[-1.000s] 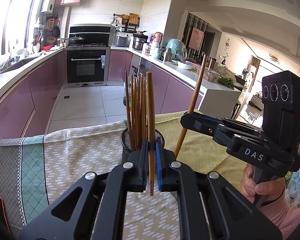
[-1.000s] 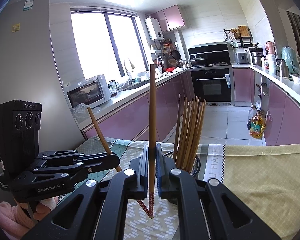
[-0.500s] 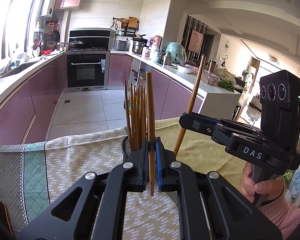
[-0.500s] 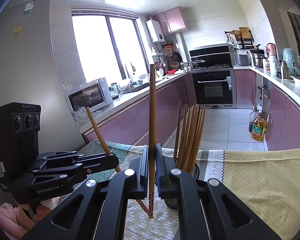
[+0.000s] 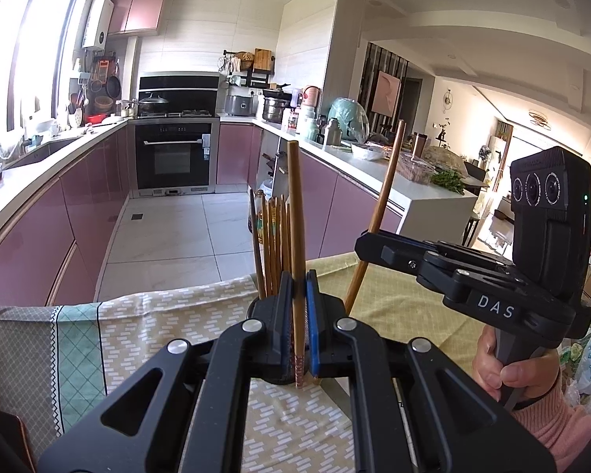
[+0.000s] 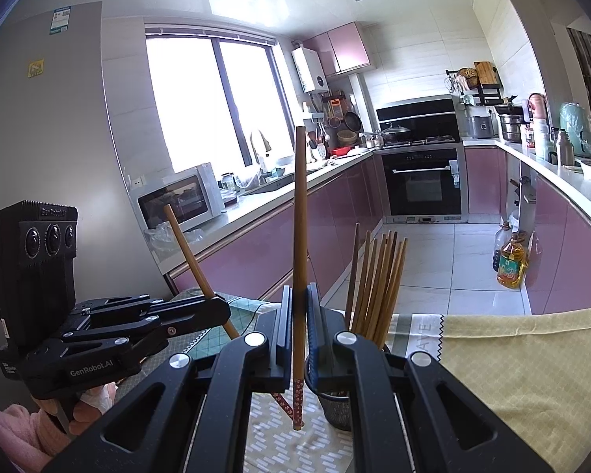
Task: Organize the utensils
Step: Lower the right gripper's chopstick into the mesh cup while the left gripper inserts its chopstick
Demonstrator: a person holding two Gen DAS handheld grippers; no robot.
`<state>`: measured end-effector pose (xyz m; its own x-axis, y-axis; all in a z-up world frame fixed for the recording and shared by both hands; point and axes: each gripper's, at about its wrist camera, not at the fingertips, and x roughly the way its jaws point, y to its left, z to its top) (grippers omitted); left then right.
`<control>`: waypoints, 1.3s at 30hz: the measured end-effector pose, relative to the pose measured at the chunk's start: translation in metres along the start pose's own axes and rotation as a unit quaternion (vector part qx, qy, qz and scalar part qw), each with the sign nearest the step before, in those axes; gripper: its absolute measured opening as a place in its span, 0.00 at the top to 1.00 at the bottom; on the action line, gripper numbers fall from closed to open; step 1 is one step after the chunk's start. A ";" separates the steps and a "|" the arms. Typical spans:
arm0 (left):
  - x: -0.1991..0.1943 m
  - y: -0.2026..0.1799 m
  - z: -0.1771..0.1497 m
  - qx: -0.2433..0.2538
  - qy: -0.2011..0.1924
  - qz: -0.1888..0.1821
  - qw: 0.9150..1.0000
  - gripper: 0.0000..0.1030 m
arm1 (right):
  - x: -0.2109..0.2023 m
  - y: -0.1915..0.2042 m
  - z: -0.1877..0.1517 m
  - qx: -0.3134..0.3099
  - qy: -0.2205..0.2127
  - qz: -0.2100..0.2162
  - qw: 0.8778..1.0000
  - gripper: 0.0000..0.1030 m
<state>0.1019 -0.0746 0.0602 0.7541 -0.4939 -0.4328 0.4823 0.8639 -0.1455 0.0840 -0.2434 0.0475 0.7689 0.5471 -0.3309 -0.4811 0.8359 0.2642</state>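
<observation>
My left gripper (image 5: 296, 315) is shut on an upright wooden chopstick (image 5: 295, 213) with a patterned lower end. My right gripper (image 6: 297, 323) is shut on another upright chopstick (image 6: 300, 213). The right gripper also shows in the left wrist view (image 5: 368, 242) with its chopstick (image 5: 386, 193) tilted. The left gripper shows in the right wrist view (image 6: 220, 309) with its chopstick (image 6: 189, 252) tilted. A black mesh holder (image 6: 337, 408) stands on the table just beyond both grippers, with several chopsticks (image 6: 378, 276) upright in it; in the left wrist view they (image 5: 272, 244) rise behind my fingers.
The table carries a patterned cloth (image 5: 169, 319) and a yellow-green cloth (image 6: 524, 358). Beyond its far edge lie the kitchen floor, purple cabinets (image 5: 59, 220) and an oven (image 5: 173, 157). A refrigerator (image 6: 55, 118) stands at the left in the right wrist view.
Both grippers have risen and tilted slightly with their chopsticks still clamped. The holder sits lower in both views and is more hidden behind the fingers.
</observation>
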 end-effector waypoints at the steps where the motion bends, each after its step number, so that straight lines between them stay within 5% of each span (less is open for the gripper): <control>1: -0.001 0.000 0.000 0.001 -0.002 0.000 1.000 0.93 | 0.000 0.000 0.001 0.000 -0.001 0.001 1.000 0.94; 39: 0.002 -0.002 0.022 0.012 -0.030 0.008 0.999 0.93 | 0.011 -0.012 0.016 0.012 -0.016 -0.014 1.000 0.94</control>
<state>0.1124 -0.0799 0.0793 0.7871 -0.4854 -0.3806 0.4798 0.8696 -0.1167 0.1048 -0.2482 0.0555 0.7951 0.5219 -0.3090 -0.4498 0.8492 0.2767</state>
